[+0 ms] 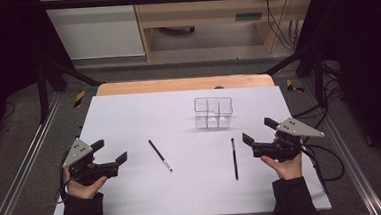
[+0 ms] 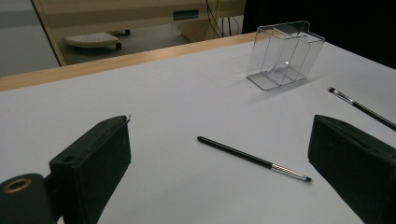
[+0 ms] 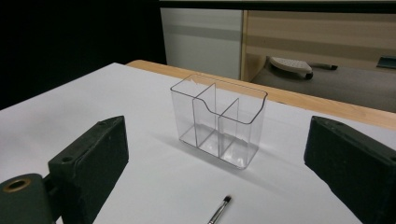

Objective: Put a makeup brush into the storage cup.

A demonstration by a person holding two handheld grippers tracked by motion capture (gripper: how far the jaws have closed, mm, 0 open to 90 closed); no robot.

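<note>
Brushes and a clear holder are laid out on the white table, the largest thing in view: the clear divided holder stands upright toward the far edge, right of centre. Both grippers are held by hands near the front corners, the left gripper and the right gripper each with jaws spread wide and nothing between them. Two slim black brushes lie flat between them, well apart: the left brush slanted, the right brush nearly straight, in front of the holder.
</note>
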